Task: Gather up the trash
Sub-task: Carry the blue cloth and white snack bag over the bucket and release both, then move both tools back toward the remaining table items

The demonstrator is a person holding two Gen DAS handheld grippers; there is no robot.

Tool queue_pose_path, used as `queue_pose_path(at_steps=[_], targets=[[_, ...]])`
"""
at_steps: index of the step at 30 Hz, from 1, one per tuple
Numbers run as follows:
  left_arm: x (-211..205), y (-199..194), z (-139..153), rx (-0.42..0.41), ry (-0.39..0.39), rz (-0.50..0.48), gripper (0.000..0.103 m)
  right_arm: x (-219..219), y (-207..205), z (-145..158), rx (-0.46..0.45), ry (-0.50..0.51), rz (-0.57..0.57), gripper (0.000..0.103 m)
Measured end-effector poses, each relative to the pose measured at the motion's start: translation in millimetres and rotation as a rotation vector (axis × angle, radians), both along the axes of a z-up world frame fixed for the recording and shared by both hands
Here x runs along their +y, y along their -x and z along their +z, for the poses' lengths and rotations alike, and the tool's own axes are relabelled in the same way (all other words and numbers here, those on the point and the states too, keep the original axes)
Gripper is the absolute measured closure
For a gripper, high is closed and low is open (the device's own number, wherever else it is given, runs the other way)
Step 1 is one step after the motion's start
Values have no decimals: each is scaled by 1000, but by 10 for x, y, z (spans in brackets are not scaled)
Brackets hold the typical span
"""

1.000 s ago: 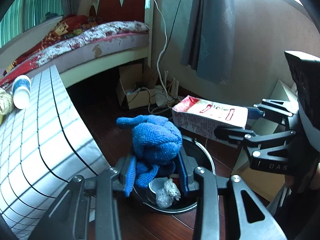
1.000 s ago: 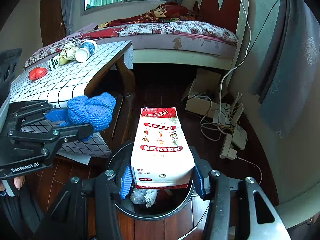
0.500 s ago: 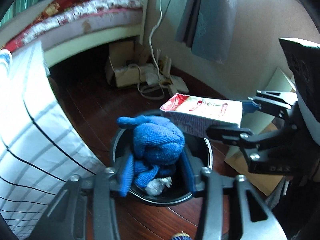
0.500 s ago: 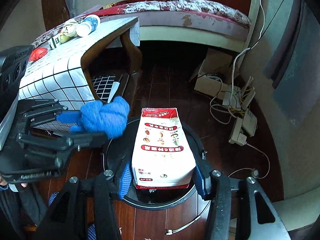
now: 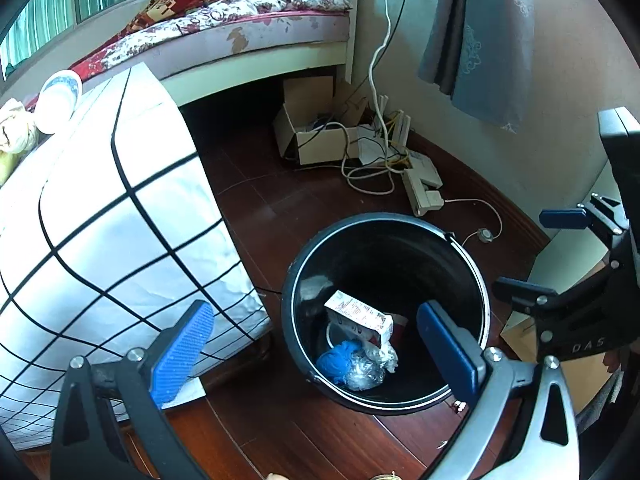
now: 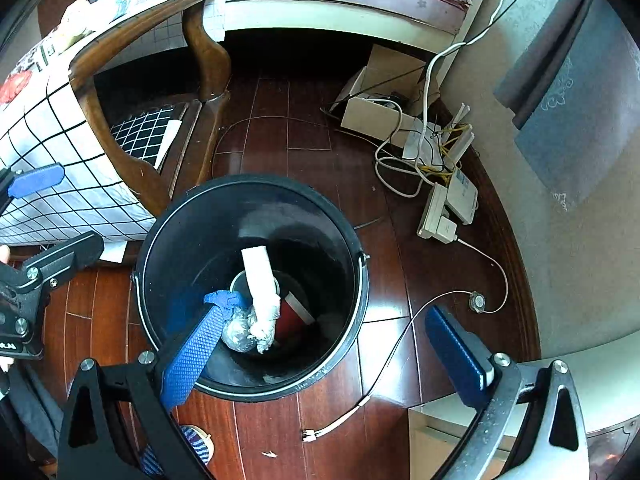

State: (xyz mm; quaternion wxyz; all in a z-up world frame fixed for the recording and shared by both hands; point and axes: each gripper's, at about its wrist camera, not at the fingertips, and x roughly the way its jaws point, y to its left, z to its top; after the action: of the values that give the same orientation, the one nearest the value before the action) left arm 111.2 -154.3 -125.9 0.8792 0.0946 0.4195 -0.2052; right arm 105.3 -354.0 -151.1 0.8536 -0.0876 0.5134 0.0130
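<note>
The black bin [image 5: 360, 220] stands on the dark wood floor below both grippers. In it lie the white and red carton [image 5: 358, 314], the blue knitted cloth [image 5: 338, 362] and a crumpled foil wad [image 5: 366, 372]. My left gripper [image 5: 316, 352] hangs over the bin's near rim, its jaws opening wide with nothing between the blue pads. My right gripper [image 6: 324, 354] is also above the bin [image 6: 256, 182], jaws opening and empty. From there the carton [image 6: 260, 276] stands tilted on end beside the cloth [image 6: 224, 300]. Each gripper shows in the other's view: right [image 5: 544, 254], left [image 6: 50, 216].
A table with a white checked cloth [image 5: 120, 240] stands close to the left of the bin, its wooden leg [image 6: 208, 60] near. A cardboard box [image 5: 316, 136], cables and a power strip [image 6: 440, 216] lie by the wall. A thin cable [image 6: 400, 344] runs past the bin. The bed [image 5: 248, 24] is behind.
Both grippers have opened and sunk toward the bin. The blue cloth has dropped out of the left one and the carton out of the right one, and both now lie in the bin.
</note>
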Motion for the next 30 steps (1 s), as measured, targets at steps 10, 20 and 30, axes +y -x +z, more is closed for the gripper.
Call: queue_pose_path(at_steps=[10, 20, 30], targets=[[43, 40, 142, -38, 14, 22, 1, 85, 26, 160, -54, 5, 2, 1], [218, 111, 452, -97, 31, 58, 1, 297, 42, 454, -136, -15, 35, 1], [655, 117, 930, -208, 45, 159, 1, 702, -18, 859, -257, -80, 88, 1]])
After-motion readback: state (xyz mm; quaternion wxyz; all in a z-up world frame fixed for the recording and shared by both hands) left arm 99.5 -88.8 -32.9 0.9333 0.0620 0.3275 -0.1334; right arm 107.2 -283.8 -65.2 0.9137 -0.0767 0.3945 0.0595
